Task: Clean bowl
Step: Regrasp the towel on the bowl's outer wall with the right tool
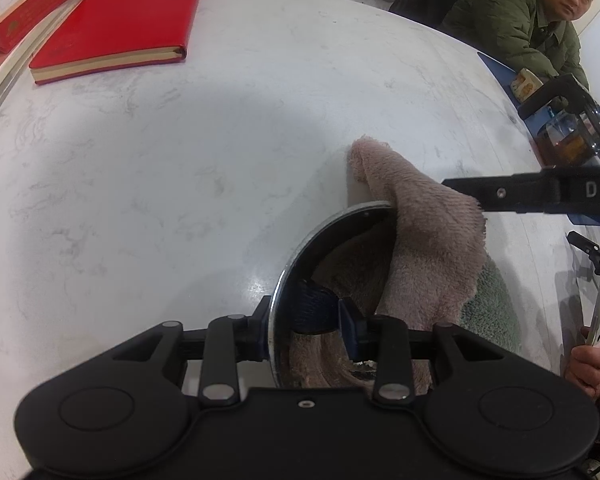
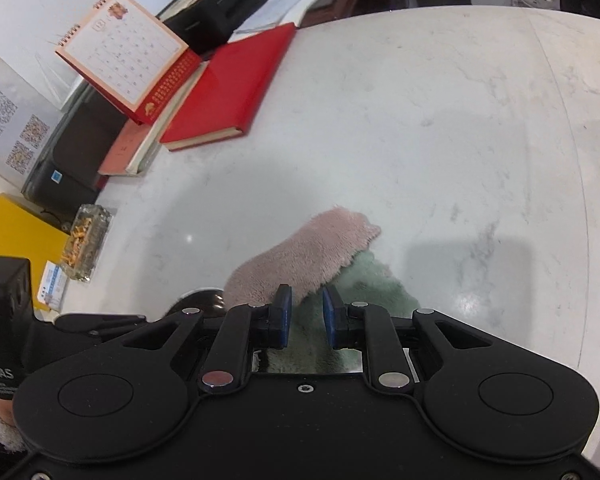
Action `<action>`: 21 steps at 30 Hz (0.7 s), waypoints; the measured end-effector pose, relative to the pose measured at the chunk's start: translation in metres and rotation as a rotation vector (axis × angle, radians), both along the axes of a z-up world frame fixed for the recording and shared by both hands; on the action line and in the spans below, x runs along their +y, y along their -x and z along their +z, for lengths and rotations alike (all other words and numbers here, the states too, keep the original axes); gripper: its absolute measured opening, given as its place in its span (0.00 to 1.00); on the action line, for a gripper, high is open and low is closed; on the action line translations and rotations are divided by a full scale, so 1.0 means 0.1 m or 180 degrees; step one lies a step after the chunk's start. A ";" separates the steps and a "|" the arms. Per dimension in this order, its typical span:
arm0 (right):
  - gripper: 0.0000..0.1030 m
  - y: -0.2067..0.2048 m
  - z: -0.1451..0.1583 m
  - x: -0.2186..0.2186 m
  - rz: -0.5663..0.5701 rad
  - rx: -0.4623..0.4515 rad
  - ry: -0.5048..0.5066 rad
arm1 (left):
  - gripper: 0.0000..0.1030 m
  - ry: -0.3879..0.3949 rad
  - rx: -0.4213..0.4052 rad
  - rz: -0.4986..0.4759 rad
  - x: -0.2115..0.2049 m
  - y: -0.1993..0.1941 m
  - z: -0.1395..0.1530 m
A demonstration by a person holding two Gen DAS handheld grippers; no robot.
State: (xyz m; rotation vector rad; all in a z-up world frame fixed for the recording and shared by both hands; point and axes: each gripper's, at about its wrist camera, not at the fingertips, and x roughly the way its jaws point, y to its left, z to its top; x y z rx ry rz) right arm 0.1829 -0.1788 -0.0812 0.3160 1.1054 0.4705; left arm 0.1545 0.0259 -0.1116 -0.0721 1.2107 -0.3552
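**Steel bowl pinned at the rim, cloth draped in, right gripper loose**

Steel bowl [image 1: 300, 264] sits on the marble counter [image 1: 180, 160] right at the left gripper [image 1: 304, 316]. That gripper's jaws straddle the near rim, one pad outside and one inside, clamped on the wall. My read: it's there to stop the bowl sliding while the other hand wipes.

Pink cloth [image 1: 420, 240] hangs over the far rim, part inside the bowl, part trailing onto the counter ahead; its green reverse side shows to the right of the bowl.

Right gripper [image 2: 307, 314] is directly above the cloth, jaws slightly apart. The green side shows through the gap, but the pads don't appear to pinch anything. I can't tell whether the tips touch fabric lower down. Likely lining up for a grab to scrub.

Readable text: "DA" on the right gripper's finger in the left wrist view, "DAS" on the left unit in the right wrist view. Desk calendar [image 2: 124, 52] and QR-code sheet [image 2: 8, 120] sit far ahead-left, print too small to read. Red notebook [image 1: 120, 20] has no visible title.
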 end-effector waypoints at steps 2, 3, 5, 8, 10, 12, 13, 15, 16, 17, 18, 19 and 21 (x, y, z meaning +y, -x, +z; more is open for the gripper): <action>0.16 -0.01 0.02 0.02 0.0021 -0.0013 -0.0004 | 0.31 0.0002 0.0005 -0.0004 0.00 -0.01 0.00; 0.16 -0.02 0.02 0.02 0.0032 -0.0015 -0.0012 | 0.31 0.0002 0.0008 -0.0004 0.00 -0.01 0.00; 0.16 -0.03 0.03 0.05 0.0050 -0.0016 -0.0044 | 0.32 -0.0002 0.0010 -0.0009 0.00 -0.01 0.00; 0.16 -0.04 0.06 0.09 0.0078 -0.0044 -0.0121 | 0.32 0.0000 0.0013 -0.0011 0.00 -0.01 0.00; 0.16 -0.04 0.09 0.12 0.0113 -0.0070 -0.0155 | 0.32 0.0002 0.0013 -0.0017 0.00 -0.01 0.00; 0.16 -0.03 0.12 0.16 0.0148 -0.0092 -0.0183 | 0.32 0.0008 0.0015 -0.0020 0.00 -0.02 0.00; 0.16 -0.03 0.12 0.17 0.0154 -0.0094 -0.0191 | 0.32 0.0012 0.0015 -0.0020 0.01 -0.02 -0.01; 0.16 -0.02 0.13 0.21 0.0180 -0.0091 -0.0201 | 0.32 0.0019 0.0016 -0.0022 0.01 -0.02 -0.01; 0.16 -0.01 0.14 0.22 0.0192 -0.0095 -0.0207 | 0.32 0.0017 0.0015 -0.0024 0.01 -0.01 -0.01; 0.19 -0.01 0.15 0.23 0.0194 -0.0102 -0.0217 | 0.32 0.0016 0.0015 -0.0027 0.01 -0.01 -0.01; 0.22 0.00 0.16 0.24 0.0195 -0.0121 -0.0232 | 0.32 0.0015 0.0017 -0.0029 0.01 -0.01 -0.01; 0.25 0.01 0.17 0.25 0.0209 -0.0144 -0.0261 | 0.32 0.0015 0.0018 -0.0031 0.01 -0.02 -0.01; 0.25 0.03 0.20 0.26 0.0223 -0.0171 -0.0309 | 0.32 0.0015 0.0022 -0.0035 0.01 -0.02 -0.01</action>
